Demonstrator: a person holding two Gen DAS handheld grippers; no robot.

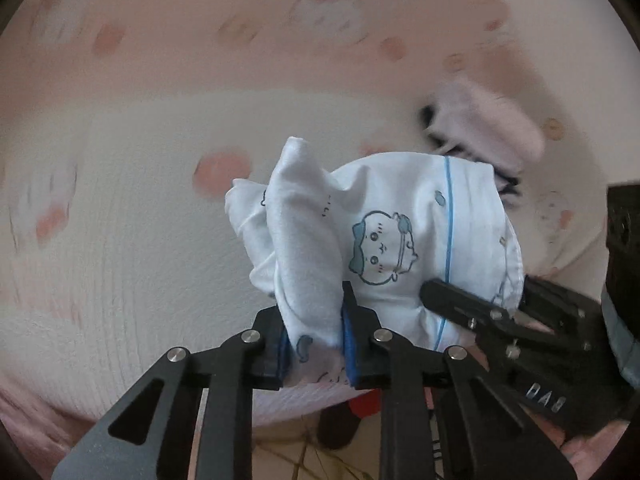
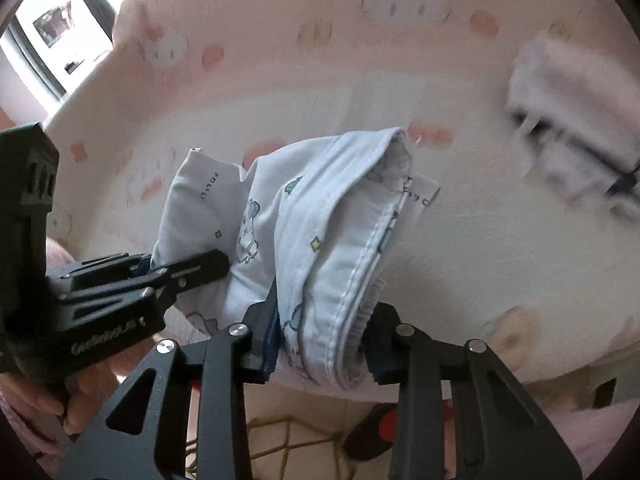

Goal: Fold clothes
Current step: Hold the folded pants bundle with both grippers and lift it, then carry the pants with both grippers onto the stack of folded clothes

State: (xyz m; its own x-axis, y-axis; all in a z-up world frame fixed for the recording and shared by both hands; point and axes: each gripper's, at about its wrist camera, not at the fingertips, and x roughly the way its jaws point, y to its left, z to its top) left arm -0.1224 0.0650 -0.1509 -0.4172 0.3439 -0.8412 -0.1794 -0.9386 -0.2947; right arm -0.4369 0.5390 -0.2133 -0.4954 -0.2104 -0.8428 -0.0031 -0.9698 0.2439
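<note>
Pink bedsheet (image 1: 120,240) with cartoon print under everything. White printed garment (image 1: 384,240) bunched above it, near bed edge. Left tongs (image 1: 314,344) pinching one fold; right tongs (image 2: 320,344) pinching hemmed edge.

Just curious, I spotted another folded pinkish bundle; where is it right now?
The pale pink bundle lies on the pink patterned bedspread, up and to the right in both views, beyond the white printed garment and apart from it.

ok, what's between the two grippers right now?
Only the white printed garment spans from the left gripper to the right gripper; both are shut on it. Clearest in the left wrist view.
</note>
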